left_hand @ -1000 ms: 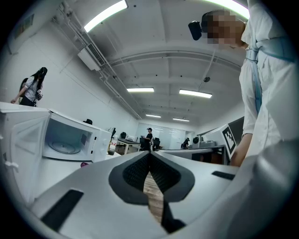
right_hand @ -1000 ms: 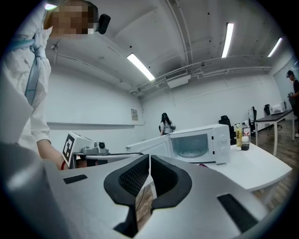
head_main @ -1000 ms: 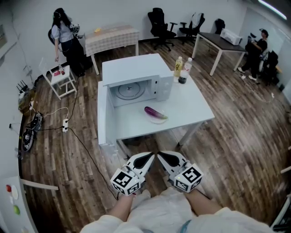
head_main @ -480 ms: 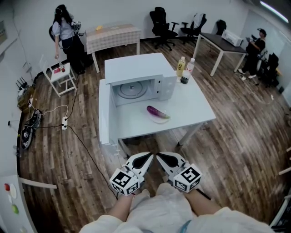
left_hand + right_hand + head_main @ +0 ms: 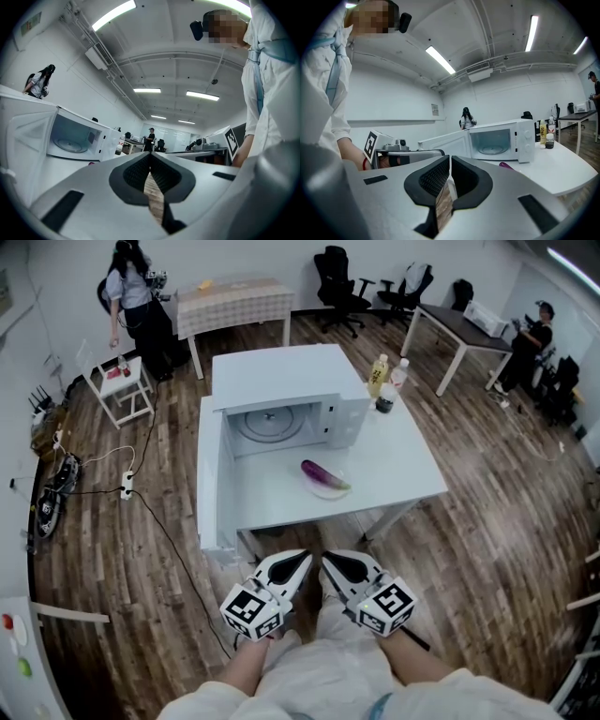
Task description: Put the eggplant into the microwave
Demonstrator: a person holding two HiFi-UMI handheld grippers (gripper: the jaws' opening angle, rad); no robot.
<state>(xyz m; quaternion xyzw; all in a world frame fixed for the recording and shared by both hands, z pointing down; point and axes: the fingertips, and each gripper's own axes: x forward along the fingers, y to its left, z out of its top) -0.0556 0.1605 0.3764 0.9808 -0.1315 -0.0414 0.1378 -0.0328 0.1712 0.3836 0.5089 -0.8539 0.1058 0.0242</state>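
A purple eggplant [image 5: 323,474] lies on a small plate on the white table [image 5: 403,470], in front of the white microwave [image 5: 281,381]. The microwave door [image 5: 208,474] hangs open to the left and the turntable [image 5: 269,423] is bare. My left gripper [image 5: 302,561] and right gripper [image 5: 330,561] hang side by side below the table's near edge, both shut with nothing in them. The left gripper view shows its shut tips [image 5: 150,155] and the microwave [image 5: 75,138]. In the right gripper view are its shut tips [image 5: 449,160], the microwave [image 5: 501,138] and the eggplant [image 5: 506,165].
Two bottles [image 5: 382,381] stand to the right of the microwave. Cables [image 5: 141,502] trail over the wooden floor at the left. A person [image 5: 131,296] stands by a small white stand [image 5: 122,385] at the back left. Desks, office chairs and another person [image 5: 544,334] fill the back right.
Both shut grippers have edged a little toward the table, and the head view has shifted slightly. The eggplant and microwave have not moved.
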